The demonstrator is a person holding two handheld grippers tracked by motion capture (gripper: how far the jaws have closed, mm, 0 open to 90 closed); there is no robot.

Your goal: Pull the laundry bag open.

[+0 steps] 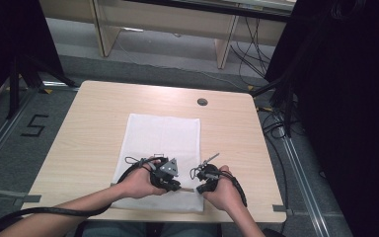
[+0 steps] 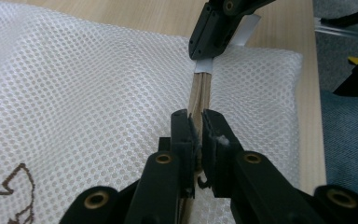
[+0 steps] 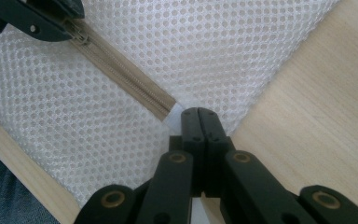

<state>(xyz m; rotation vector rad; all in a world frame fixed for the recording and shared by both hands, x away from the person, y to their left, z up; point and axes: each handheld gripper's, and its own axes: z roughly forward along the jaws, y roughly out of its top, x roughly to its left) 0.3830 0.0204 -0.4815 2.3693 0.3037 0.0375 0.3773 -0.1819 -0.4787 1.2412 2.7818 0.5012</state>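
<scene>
Lying flat at the table's centre, the white mesh bag has its tan zipper along the 6 o'clock edge. The left gripper is clamped on the zipper. The right gripper pinches the bag's white tab at the zipper's end. A "5" marks the floor at 9 o'clock.

Light wooden table, 1 white mesh bag lying flat on it
</scene>
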